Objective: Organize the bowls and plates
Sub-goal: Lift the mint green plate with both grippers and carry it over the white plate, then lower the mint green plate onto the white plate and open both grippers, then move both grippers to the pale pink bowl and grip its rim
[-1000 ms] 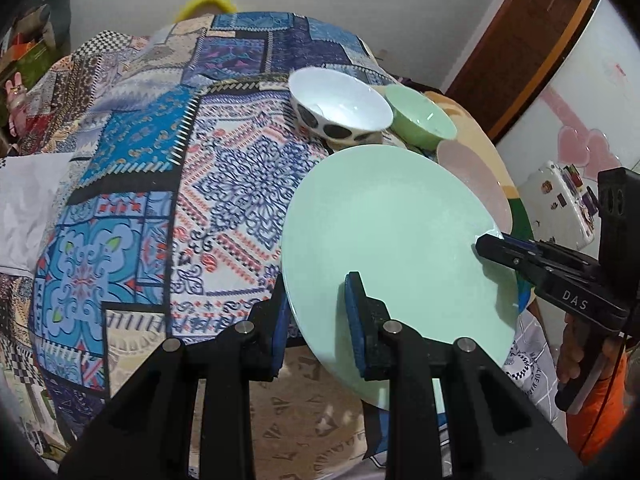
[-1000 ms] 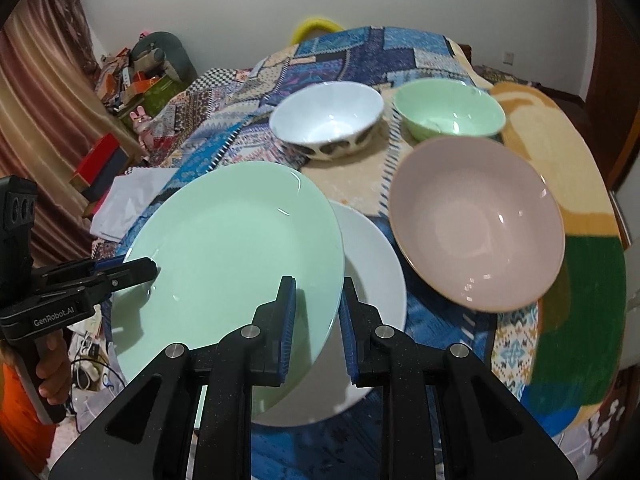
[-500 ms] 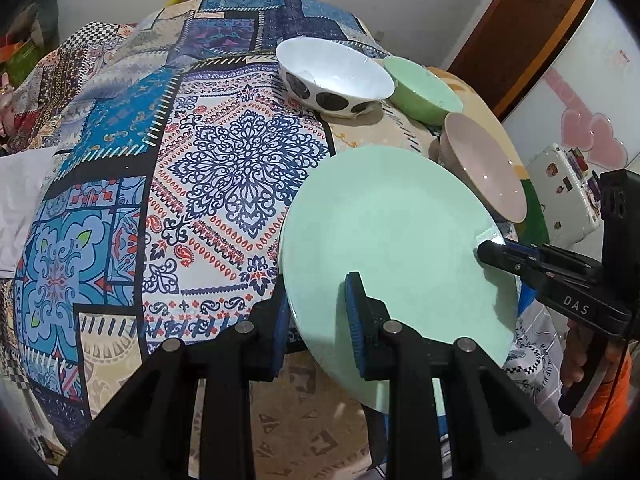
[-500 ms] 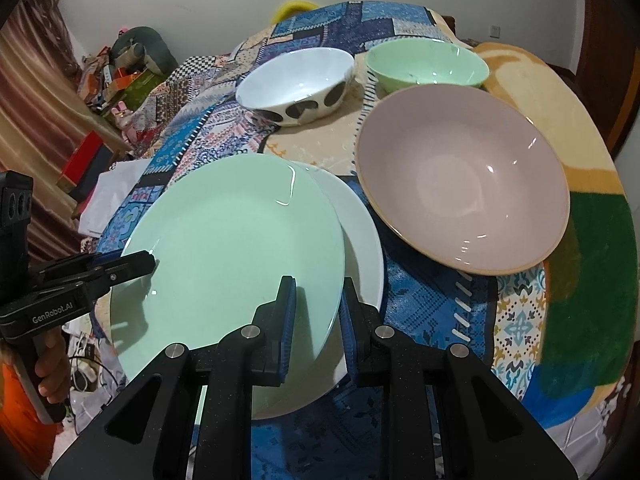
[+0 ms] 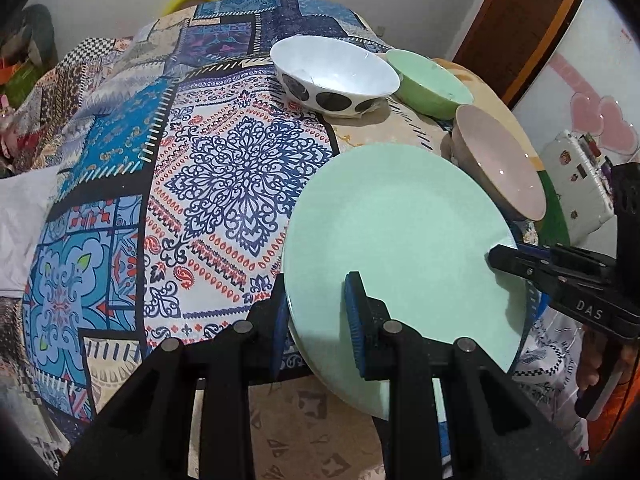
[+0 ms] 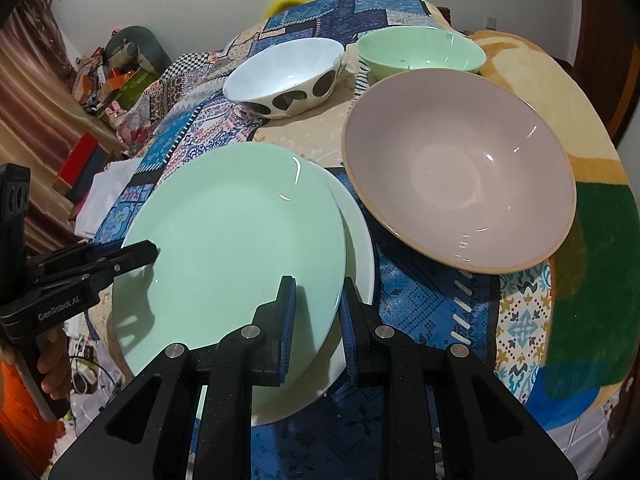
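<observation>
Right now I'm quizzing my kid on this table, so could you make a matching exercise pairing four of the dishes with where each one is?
Dishes:
1. mint green plate
2. white plate
3. pink bowl
4. spotted white bowl

Places:
A. far side of the table, left of the green bowl
B. flat on the cloth, partly under another plate
C. gripped at its rim by both tongs
D. right of the plates, nearest the green patch

Pairs: 1-C, 2-B, 3-D, 4-A
</observation>
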The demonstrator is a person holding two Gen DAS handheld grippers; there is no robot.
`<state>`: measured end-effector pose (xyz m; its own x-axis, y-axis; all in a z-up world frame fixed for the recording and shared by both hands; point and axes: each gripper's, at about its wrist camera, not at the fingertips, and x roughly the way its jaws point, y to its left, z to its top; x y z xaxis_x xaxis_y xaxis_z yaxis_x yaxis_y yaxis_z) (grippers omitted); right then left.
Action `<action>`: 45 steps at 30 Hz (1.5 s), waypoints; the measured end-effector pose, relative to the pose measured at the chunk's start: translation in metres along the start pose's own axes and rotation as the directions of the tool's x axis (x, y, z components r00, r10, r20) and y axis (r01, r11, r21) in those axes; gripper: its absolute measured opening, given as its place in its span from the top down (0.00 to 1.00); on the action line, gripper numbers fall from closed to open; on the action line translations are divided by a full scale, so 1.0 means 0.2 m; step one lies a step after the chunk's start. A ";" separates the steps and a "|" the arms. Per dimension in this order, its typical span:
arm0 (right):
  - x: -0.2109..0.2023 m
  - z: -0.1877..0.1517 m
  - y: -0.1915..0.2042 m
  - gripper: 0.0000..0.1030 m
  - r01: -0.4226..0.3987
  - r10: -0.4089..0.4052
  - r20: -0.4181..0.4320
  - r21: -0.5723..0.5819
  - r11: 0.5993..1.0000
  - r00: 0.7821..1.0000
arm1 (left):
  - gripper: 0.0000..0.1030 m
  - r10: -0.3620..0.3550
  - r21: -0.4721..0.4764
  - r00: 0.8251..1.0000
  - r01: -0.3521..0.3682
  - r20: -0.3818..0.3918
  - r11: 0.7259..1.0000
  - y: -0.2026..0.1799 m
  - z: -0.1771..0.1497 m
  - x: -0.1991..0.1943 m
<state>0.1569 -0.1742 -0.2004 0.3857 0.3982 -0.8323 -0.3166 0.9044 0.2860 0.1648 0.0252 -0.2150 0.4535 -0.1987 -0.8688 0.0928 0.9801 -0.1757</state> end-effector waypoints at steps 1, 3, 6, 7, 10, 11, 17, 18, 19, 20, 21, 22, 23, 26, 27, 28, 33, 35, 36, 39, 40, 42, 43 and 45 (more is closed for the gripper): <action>0.00 0.00 0.00 0.81 -0.003 0.003 -0.003 -0.002 1.000 1.000 | 0.75 0.009 0.004 1.000 -0.009 0.001 1.000 0.00 0.00 0.00; 0.00 0.00 0.01 0.81 -0.007 0.007 -0.005 -0.004 1.000 1.000 | 0.75 0.032 0.011 0.999 -0.032 0.001 0.999 0.00 0.00 0.01; 0.00 0.00 0.00 0.81 -0.017 0.017 -0.002 -0.003 1.000 1.000 | 0.75 0.035 0.011 0.999 -0.035 0.000 0.999 0.01 0.00 0.03; 0.00 0.00 0.00 0.81 -0.020 0.020 0.000 -0.002 1.000 1.000 | 0.75 0.036 0.011 0.999 -0.036 0.000 0.999 0.01 0.00 0.03; 0.00 0.00 0.00 0.81 -0.024 0.024 0.004 0.000 1.000 1.000 | 0.75 0.043 0.017 0.999 -0.043 0.001 0.999 0.00 0.00 0.03; 0.00 0.00 0.00 0.81 -0.024 0.024 0.005 0.000 1.000 1.000 | 0.75 0.043 0.017 0.999 -0.043 -0.001 0.999 0.00 0.00 0.03; -0.06 -0.01 -0.01 0.81 0.012 -0.012 0.043 -0.011 1.000 0.999 | 0.74 0.043 0.013 0.999 -0.043 -0.009 0.999 0.00 0.00 0.02; -0.07 -0.01 -0.01 0.81 0.018 -0.017 0.051 -0.013 1.000 0.999 | 0.72 0.047 0.013 0.999 -0.047 -0.006 0.999 0.00 -0.01 0.01; -0.10 -0.01 -0.01 0.81 0.031 -0.030 0.065 -0.023 0.999 0.997 | 0.69 0.047 0.014 0.999 -0.047 0.001 0.999 0.00 -0.01 -0.01; -0.11 -0.01 -0.01 0.81 0.041 -0.039 0.074 -0.031 0.999 0.996 | 0.66 0.045 0.014 0.999 -0.045 0.009 0.999 0.00 -0.01 -0.03; -0.13 -0.01 -0.01 0.81 0.053 -0.049 0.084 -0.039 0.998 0.995 | 0.61 0.044 0.014 0.999 -0.044 0.017 0.999 -0.01 -0.01 -0.04; -0.15 0.00 -0.01 0.81 0.066 -0.061 0.098 -0.048 0.997 0.993 | 0.58 0.044 0.014 0.998 -0.045 0.033 0.999 -0.01 0.00 -0.07; -0.18 0.00 -0.01 0.80 0.074 -0.068 0.112 -0.053 0.996 0.991 | 0.56 0.045 0.016 0.998 -0.046 0.047 0.999 -0.02 0.00 -0.09; -0.25 0.02 -0.03 0.73 0.093 -0.083 0.157 -0.053 0.994 0.984 | 0.51 0.040 0.031 0.994 -0.043 0.103 0.999 -0.07 0.04 -0.18; -0.27 0.03 -0.03 0.72 0.099 -0.088 0.171 -0.052 0.994 0.981 | 0.48 0.036 0.035 0.992 -0.041 0.121 0.999 -0.09 0.05 -0.21; -0.30 0.04 -0.05 0.68 0.108 -0.097 0.193 -0.047 0.993 0.976 | 0.44 0.031 0.040 0.990 -0.037 0.140 0.999 -0.10 0.06 -0.23; -0.40 0.08 -0.10 0.51 0.160 -0.145 0.265 -0.036 0.986 0.953 | 0.25 0.005 0.071 0.973 -0.021 0.229 0.997 -0.23 0.15 -0.34; -0.42 0.10 -0.13 0.43 0.172 -0.158 0.284 -0.026 0.985 0.946 | 0.12 -0.003 0.077 0.966 -0.017 0.257 0.997 -0.28 0.19 -0.36; -0.43 0.11 -0.15 0.42 0.178 -0.165 0.293 -0.017 0.984 0.942 | 0.10 -0.011 0.083 0.963 -0.011 0.270 0.997 -0.31 0.21 -0.36; -0.46 0.13 -0.21 0.34 0.189 -0.183 0.306 0.008 0.982 0.934 | 0.09 -0.030 0.101 0.961 0.003 0.275 0.995 -0.38 0.27 -0.33; -0.47 0.13 -0.23 0.32 0.198 -0.194 0.313 0.018 0.980 0.930 | 0.09 -0.036 0.104 0.962 0.008 0.271 0.995 -0.40 0.28 -0.31; -0.47 0.14 -0.27 0.31 0.214 -0.212 0.319 0.031 0.976 0.924 | 0.09 -0.049 0.113 0.966 0.020 0.254 0.993 -0.44 0.32 -0.26; -0.47 0.15 -0.29 0.31 0.220 -0.220 0.317 0.037 0.975 0.922 | 0.09 -0.052 0.117 0.969 0.024 0.243 0.993 -0.45 0.33 -0.22; -0.46 0.15 -0.32 0.31 0.223 -0.226 0.314 0.047 0.974 0.922 | 0.09 -0.059 0.130 0.973 0.030 0.221 0.991 -0.49 0.36 -0.16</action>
<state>0.1681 -0.2652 -0.1272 0.6995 0.2106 -0.6828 -0.1816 0.9766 0.1152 0.2053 -0.0654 -0.1368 0.6323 -0.2510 -0.7329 0.2206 0.9652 -0.1403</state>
